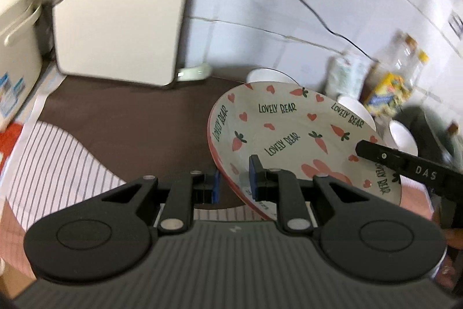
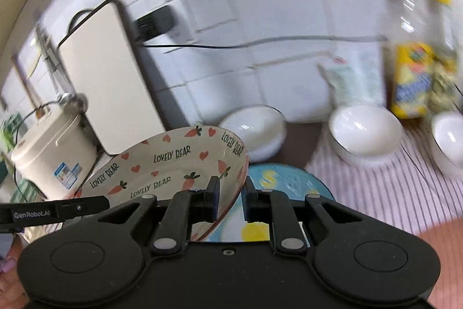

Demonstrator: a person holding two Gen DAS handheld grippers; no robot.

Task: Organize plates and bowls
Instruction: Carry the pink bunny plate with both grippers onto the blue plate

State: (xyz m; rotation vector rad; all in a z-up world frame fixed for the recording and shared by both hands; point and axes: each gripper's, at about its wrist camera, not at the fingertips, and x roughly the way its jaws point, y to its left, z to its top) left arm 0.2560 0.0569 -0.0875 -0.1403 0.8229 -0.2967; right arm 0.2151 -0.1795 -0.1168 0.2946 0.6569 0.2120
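Observation:
A wide cream bowl printed with carrots, hearts and "LOVELY BEAR" (image 1: 289, 135) (image 2: 170, 167) hangs tilted above the counter, held by both grippers. My left gripper (image 1: 235, 184) is shut on its near-left rim. On the opposite rim my right gripper (image 2: 231, 200) is shut, and its black finger also shows in the left wrist view. Under the bowl lies a blue plate with yellow marks (image 2: 277, 184). Three white bowls (image 2: 257, 129) (image 2: 366, 133) (image 2: 448, 138) stand by the back wall.
A striped cloth (image 1: 52, 164) (image 2: 390, 187) covers parts of the brown counter (image 1: 130, 112). A tall cream appliance (image 1: 121, 5) and a rice cooker (image 2: 55, 158) stand at the left. Bottles and packets (image 2: 413, 77) line the tiled wall at the right.

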